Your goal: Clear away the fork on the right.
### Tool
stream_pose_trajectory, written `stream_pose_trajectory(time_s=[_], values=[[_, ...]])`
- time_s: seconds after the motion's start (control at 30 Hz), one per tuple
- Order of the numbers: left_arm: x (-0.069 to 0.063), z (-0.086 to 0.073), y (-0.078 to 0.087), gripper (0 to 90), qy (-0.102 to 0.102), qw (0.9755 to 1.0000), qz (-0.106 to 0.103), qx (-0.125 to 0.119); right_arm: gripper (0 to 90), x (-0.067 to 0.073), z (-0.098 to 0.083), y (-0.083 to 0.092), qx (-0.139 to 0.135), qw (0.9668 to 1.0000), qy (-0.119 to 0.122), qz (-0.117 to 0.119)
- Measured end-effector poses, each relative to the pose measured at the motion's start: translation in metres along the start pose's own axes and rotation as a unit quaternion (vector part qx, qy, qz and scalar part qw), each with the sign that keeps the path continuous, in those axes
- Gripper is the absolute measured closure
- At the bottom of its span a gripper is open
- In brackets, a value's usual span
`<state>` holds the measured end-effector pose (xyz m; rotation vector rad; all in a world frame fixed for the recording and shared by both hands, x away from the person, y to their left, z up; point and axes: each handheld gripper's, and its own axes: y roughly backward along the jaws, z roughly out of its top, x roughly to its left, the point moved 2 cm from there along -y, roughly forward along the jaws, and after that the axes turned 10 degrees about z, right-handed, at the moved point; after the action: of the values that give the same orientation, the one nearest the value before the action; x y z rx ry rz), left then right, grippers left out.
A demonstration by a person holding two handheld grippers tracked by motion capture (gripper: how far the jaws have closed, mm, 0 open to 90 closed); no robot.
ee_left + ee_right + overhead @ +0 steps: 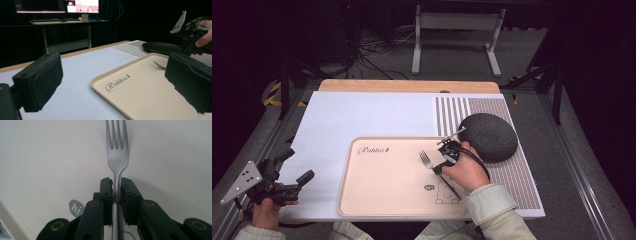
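A metal fork (427, 159) lies on a beige tray (377, 200) printed "Rabbit", tines pointing away from me. My right gripper (440, 168) is low over the tray, and its jaws flank the fork's handle. In the right gripper view the fork (117, 157) runs straight between the jaws of the right gripper (116, 183), with a thin sliver of light on each side of the handle, so the pads stand just off it. My left gripper (298, 165) hovers at the table's left front corner, open and empty. The left gripper view shows its jaws wide apart (113, 80) beside the tray (140, 100).
A dark grey, textured round object (488, 136) sits on a striped mat (514, 175) right of the tray, close behind my right hand. A white board (362, 115) covers the wooden table. A monitor and a desk stand beyond the table in the left gripper view.
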<state>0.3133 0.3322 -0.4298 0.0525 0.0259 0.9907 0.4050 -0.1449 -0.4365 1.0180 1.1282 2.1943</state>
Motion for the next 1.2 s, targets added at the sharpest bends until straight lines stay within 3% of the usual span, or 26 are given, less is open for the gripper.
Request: stream_pose_trajectory(time_s=[0.13, 0.2, 0.23, 0.27, 0.3, 0.37, 0.43, 0.6, 0.77, 0.83, 1.1, 1.13, 1.2], values=[[0.000, 0.000, 0.000, 2.4, -0.001, 1.0000, 0.000, 0.000, 74.3, 0.002, 0.002, 0.002, -0.006, 0.9999, 0.014, -0.008], [0.000, 0.000, 0.000, 2.4, 0.000, 1.0000, 0.000, 0.000, 68.9, 0.004, 0.003, 0.003, -0.010, 0.9993, 0.034, -0.010], [0.000, 0.000, 0.000, 2.4, 0.000, 1.0000, 0.000, 0.000, 65.5, 0.005, 0.004, 0.004, -0.011, 0.9983, 0.057, -0.011], [0.000, 0.000, 0.000, 2.4, 0.000, 1.0000, 0.000, 0.001, 65.5, 0.005, 0.004, 0.004, -0.011, 0.9983, 0.057, -0.011], [0.000, 0.000, 0.000, 2.4, 0.000, 1.0000, -0.001, 0.001, 60.8, 0.006, 0.006, 0.005, -0.014, 0.9968, 0.078, -0.011], [0.000, 0.000, 0.000, 2.4, 0.000, 1.0000, -0.001, 0.000, 56.2, 0.010, 0.009, 0.006, -0.018, 0.9910, 0.132, -0.015], [0.000, 0.000, 0.000, 2.4, 0.000, 1.0000, -0.001, 0.000, 60.2, 0.014, 0.013, 0.008, -0.014, 0.9857, 0.167, -0.014], [0.000, 0.000, 0.000, 2.4, 0.000, 1.0000, 0.000, 0.002, 78.0, 0.021, 0.019, 0.013, -0.004, 0.9732, 0.229, -0.017], [0.000, 0.000, 0.000, 2.5, 0.000, 1.0000, -0.001, 0.001, 90.0, 0.026, 0.026, 0.017, 0.017, 0.9538, 0.299, -0.021], [0.000, 0.000, 0.000, 2.5, 0.000, 1.0000, -0.002, 0.002, 90.0, 0.026, 0.028, 0.016, 0.026, 0.9498, 0.311, -0.019], [0.000, 0.000, 0.000, 2.6, 0.001, 1.0000, -0.002, 0.002, 90.0, 0.021, 0.031, 0.007, 0.047, 0.9472, 0.317, -0.004], [0.000, 0.000, 0.000, 2.6, 0.001, 1.0000, -0.001, 0.002, 90.0, 0.018, 0.031, 0.004, 0.048, 0.9501, 0.308, -0.001], [0.000, 0.000, 0.000, 2.6, 0.001, 1.0000, -0.001, 0.002, 90.0, 0.017, 0.031, 0.002, 0.047, 0.9512, 0.305, 0.002]])
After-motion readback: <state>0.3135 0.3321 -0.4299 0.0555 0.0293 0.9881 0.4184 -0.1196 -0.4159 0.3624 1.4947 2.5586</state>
